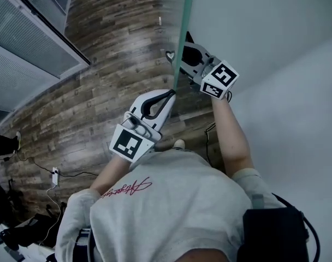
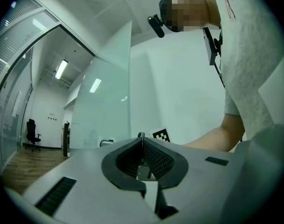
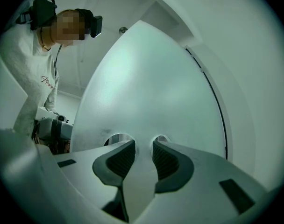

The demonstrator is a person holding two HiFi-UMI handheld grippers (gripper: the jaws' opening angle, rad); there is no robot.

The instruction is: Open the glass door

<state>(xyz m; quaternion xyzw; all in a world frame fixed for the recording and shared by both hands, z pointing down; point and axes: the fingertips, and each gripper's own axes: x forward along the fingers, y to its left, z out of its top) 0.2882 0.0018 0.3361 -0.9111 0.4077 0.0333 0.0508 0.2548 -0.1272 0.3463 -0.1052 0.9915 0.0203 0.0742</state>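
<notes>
Wood floor (image 1: pixel 100 81) below. Glass door (image 1: pixel 182 37) stands edge-on in the head view, between the two grippers. Right gripper (image 3: pixel 144 143) faces the frosted pane, fingers apart, only glass showing in the gap. Left gripper (image 2: pixel 141 136) has its fingers closed together, empty, tips at the door's edge.

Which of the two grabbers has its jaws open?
The right gripper: in its own view the jaws stand apart, and the glass door shows through the gap. On the left gripper the jaws are shut, tip to tip.
</notes>
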